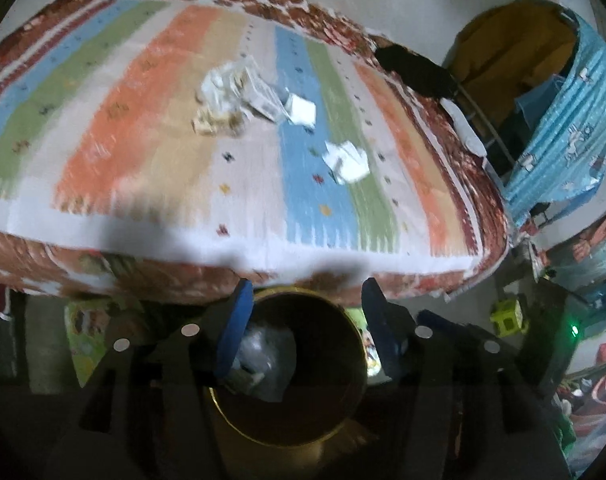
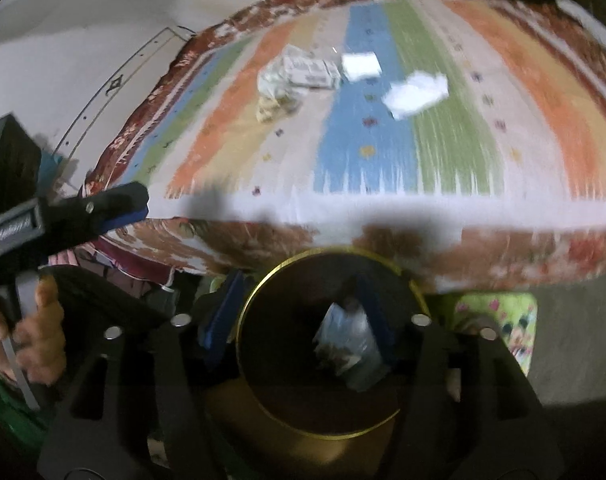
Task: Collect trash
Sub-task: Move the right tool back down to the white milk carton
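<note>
Trash (image 1: pixel 263 364) lies inside the round bin (image 1: pixel 343 412) on the floor by the bed (image 1: pixel 231 152); the left tool (image 1: pixel 303 324) hangs over the bin, wide, holding nothing. More paper scraps (image 1: pixel 345 162) lie on the bed. From the right view, the right tool (image 2: pixel 299 316) is wide over the bin (image 2: pixel 259 396) too, with trash (image 2: pixel 347 340) down inside.

A bin (image 1: pixel 335 420) stands on the floor just before the near edge of the bed (image 1: pixel 143 232), with crumpled trash (image 1: pixel 263 360) in it. On the bed, a heap of wrappers (image 1: pixel 231 96) lies toward the far edge, a paper wad (image 1: pixel 347 162) nearer the right edge.
</note>
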### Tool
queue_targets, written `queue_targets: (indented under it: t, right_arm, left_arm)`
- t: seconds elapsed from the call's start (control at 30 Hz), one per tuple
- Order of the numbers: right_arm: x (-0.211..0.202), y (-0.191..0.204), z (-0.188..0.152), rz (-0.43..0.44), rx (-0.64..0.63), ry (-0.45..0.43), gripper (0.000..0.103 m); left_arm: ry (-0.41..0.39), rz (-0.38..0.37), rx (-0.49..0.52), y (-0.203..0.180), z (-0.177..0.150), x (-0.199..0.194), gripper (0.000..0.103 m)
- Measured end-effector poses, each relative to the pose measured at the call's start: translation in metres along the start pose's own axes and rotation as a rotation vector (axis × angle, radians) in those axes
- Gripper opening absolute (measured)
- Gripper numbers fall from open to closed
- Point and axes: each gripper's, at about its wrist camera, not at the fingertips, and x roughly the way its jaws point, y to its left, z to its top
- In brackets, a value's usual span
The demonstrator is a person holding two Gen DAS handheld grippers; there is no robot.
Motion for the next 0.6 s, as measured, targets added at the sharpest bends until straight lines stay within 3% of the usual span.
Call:
queue_targets:
  t: [0.4, 0.6]
  right_arm:
    - [0.011, 0.029, 0.051, -0.087, -0.233, -0.038, 0.077]
    - [0.020, 0.026, 0.079, -0.106, -0.260, -0.064, 0.080]
  left_arm:
    - [-0.114, 0.175, 0.075, -0.009, 0.052, -0.004, 0.078]
    - [-0.113, 0.233, 0.002, 0.011, 0.085, 0.002, 0.084]
